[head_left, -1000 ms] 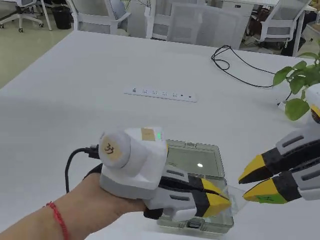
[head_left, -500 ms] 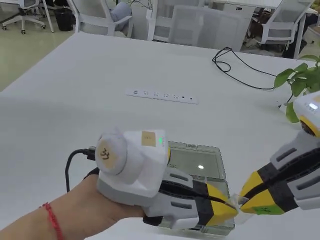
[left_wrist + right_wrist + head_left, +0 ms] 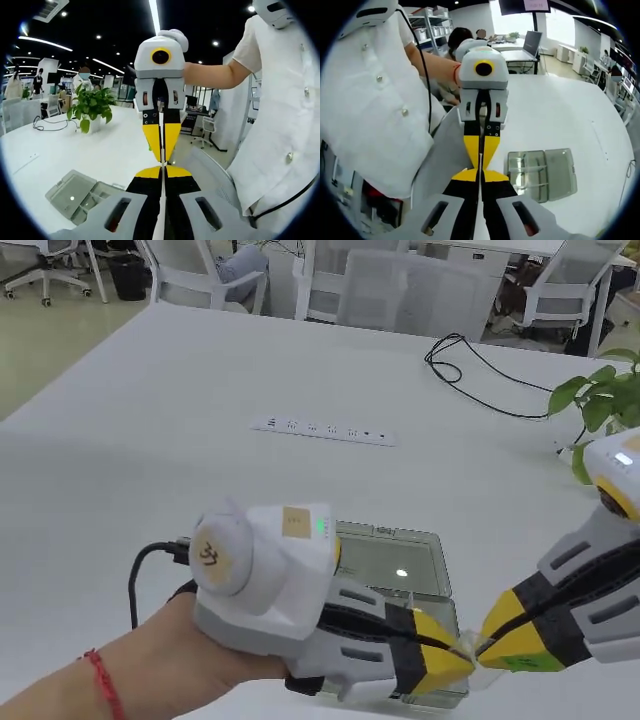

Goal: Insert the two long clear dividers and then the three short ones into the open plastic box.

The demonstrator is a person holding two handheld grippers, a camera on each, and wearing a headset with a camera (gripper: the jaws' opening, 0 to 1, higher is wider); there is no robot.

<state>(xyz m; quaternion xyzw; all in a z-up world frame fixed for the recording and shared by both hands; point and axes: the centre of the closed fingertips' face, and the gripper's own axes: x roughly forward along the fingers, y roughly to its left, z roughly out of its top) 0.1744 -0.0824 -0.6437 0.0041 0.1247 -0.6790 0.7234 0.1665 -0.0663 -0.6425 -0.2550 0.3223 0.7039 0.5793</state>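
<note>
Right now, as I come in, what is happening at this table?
A person holds two grippers tip to tip above the open plastic box. The left gripper and the right gripper both appear shut on one clear divider held between them. It is not yet in the box.

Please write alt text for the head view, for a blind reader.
Two yellow-tipped grippers, left gripper and right gripper, meet tip to tip, both shut on a clear divider above an open plastic box on a white table.
</note>
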